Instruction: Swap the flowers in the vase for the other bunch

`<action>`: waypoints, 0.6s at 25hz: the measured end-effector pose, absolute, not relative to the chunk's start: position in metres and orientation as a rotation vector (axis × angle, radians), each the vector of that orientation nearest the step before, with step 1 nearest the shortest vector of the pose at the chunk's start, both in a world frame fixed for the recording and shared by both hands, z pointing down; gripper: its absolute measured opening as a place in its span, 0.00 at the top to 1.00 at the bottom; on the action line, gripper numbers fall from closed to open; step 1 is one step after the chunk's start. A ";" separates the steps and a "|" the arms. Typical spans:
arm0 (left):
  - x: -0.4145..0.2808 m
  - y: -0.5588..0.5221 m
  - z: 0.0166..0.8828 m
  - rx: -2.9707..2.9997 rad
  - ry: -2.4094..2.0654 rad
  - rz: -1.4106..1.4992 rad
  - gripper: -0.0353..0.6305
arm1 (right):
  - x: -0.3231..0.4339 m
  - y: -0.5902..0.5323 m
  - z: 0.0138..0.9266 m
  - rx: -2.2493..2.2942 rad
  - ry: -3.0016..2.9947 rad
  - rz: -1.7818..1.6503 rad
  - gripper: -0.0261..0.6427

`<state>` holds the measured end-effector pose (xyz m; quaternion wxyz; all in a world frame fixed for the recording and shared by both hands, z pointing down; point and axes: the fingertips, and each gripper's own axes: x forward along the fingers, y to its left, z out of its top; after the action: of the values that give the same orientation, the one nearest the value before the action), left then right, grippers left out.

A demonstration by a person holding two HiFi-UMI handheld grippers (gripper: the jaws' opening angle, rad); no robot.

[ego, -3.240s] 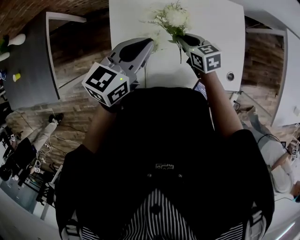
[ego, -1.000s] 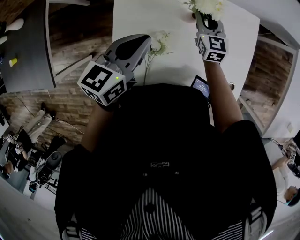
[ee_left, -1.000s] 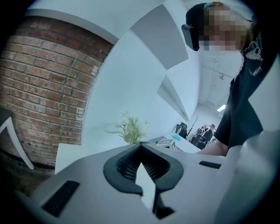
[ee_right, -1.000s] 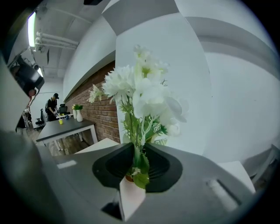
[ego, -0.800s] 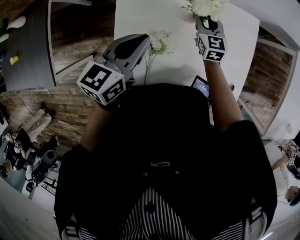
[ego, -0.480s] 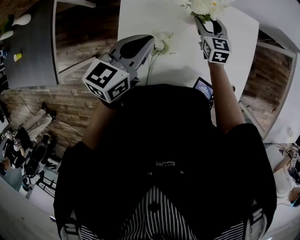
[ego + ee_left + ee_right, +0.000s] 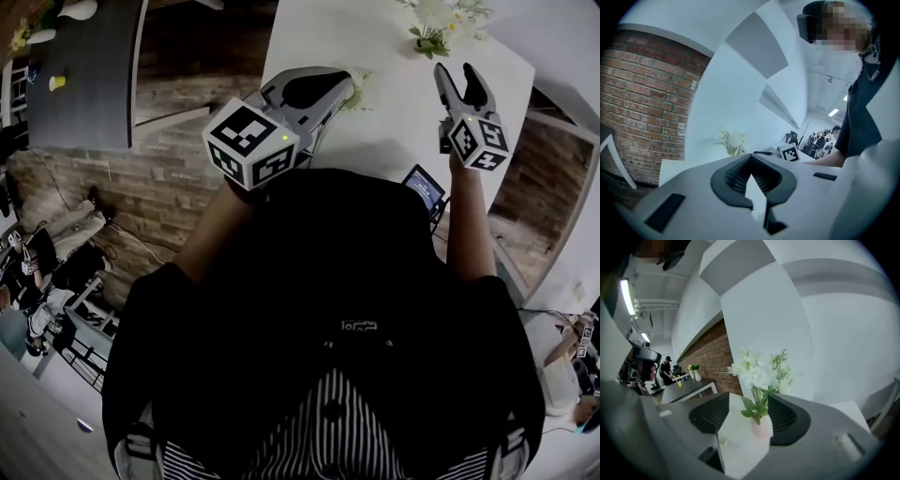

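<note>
two bunches of flowers are seen on the white table (image 7: pixel 394 66). the first bunch (image 7: pixel 439 19), made up of white blooms with green leaves and a feathery green sprig, is stood upright in a small, rounded, pale pink vase (image 7: pixel 761 425) toward the far side of the table, with a white wall behind it. the second bunch (image 7: pixel 362 79), also pale, is laid on the table nearer the person, just beside the tip of the left gripper (image 7: pixel 339 86). it is largely hidden by that gripper, so contact cannot be judged. the left gripper's jaws are brought together at the tips, and nothing is seen between them in the left gripper view. the right gripper (image 7: pixel 459 73) is held above the table, near the vase but apart from it. its jaws have just been opening and are spread wide. nothing is gripped, and the vase with its flowers is seen through the gap, beyond the pads. a small lit screen (image 7: pixel 427 187) is seen at the near edge of the table, beside the right arm.
</note>
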<state>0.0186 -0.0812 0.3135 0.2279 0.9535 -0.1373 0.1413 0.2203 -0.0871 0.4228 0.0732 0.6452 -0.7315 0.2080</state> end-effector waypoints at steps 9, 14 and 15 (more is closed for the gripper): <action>0.027 -0.069 0.309 2.664 -0.323 0.379 0.94 | 0.160 -0.052 0.372 1.518 -2.612 0.628 0.96; 0.032 -0.060 0.306 2.677 -0.288 0.382 0.94 | 0.159 -0.037 0.354 1.518 -2.645 0.613 0.96; 0.032 -0.059 0.306 2.677 -0.283 0.384 0.94 | 0.158 -0.036 0.351 1.519 -2.648 0.609 0.96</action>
<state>0.0321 -0.0585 0.3058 0.2096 0.9626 -0.1018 0.1380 0.1578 -0.0356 0.3506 0.0141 0.4879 -0.8506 0.1954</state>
